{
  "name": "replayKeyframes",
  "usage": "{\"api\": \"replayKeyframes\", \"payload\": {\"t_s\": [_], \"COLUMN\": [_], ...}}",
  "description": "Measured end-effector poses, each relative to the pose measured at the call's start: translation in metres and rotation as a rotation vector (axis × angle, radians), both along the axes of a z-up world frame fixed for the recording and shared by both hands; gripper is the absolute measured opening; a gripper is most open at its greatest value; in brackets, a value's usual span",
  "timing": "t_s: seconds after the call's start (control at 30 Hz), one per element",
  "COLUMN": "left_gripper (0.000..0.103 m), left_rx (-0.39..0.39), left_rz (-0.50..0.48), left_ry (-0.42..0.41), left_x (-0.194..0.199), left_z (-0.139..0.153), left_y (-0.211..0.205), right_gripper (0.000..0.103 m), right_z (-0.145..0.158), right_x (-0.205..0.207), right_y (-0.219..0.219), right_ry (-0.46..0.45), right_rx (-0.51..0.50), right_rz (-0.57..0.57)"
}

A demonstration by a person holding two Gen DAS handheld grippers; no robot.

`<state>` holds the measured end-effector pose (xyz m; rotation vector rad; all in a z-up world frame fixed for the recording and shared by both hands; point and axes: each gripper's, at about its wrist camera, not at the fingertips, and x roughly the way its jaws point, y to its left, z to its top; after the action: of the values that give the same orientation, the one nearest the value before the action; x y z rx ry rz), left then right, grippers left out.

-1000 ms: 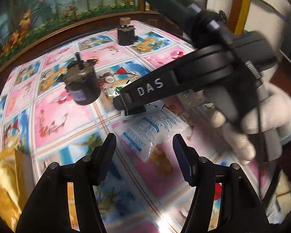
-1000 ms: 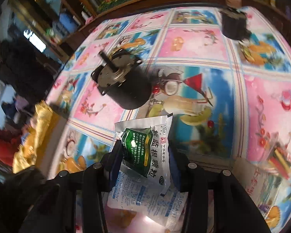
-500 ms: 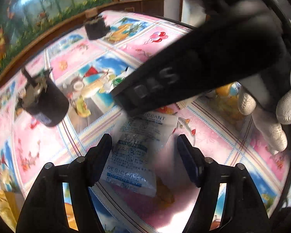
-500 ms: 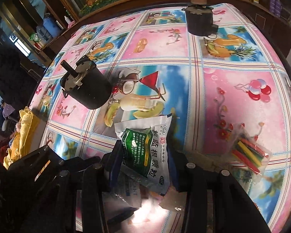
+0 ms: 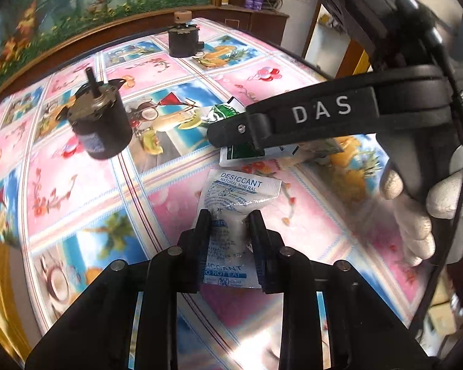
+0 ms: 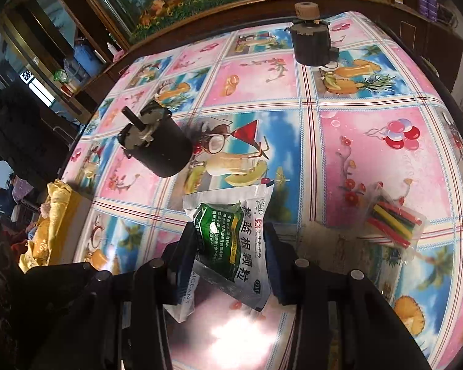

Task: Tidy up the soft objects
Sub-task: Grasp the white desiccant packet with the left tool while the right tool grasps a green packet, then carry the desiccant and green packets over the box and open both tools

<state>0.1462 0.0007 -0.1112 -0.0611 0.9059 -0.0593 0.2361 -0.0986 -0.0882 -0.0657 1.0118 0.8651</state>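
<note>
Desiccant sachet (image 5: 231,212), white with blue print, lies on the patterned tablecloth (image 5: 77,191) at about 6 o'clock in the left wrist view, and the left gripper (image 5: 230,240) has just been closing: its jaws now pinch the sachet's middle so that the packet bunches between them. At 1 o'clock from it the right gripper (image 6: 231,246), held by a white-gloved hand (image 5: 423,212), grips a green-and-white granule packet (image 6: 234,240) at its sides; that packet hangs tilted in the jaws, just above the cloth. In the right wrist view an edge of the desiccant sachet shows at 7 o'clock beneath the packet. A black motor with a shaft (image 6: 157,145) stands at 10 o'clock, a second dark motor with a tan cap (image 6: 311,40) at 12 o'clock near the far edge. A clear bag of coloured sticks (image 6: 392,222) lies at 3 o'clock, well apart from both grippers
</note>
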Motion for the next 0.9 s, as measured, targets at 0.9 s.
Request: {"api": "replayKeyframes", "payload": {"t_s": [0.9], "left_gripper": [0.024], "left_rx": [-0.153], "left_rz": [0.311], "left_ry": [-0.283], "left_x": [-0.191], "left_z": [0.089], "left_y": [0.091], "right_gripper": [0.041], "right_z": [0.06], "right_x": [-0.144], "right_y": [0.057], "right_ry": [-0.087], "right_rx": [0.097], "right_rz": [0.232]}}
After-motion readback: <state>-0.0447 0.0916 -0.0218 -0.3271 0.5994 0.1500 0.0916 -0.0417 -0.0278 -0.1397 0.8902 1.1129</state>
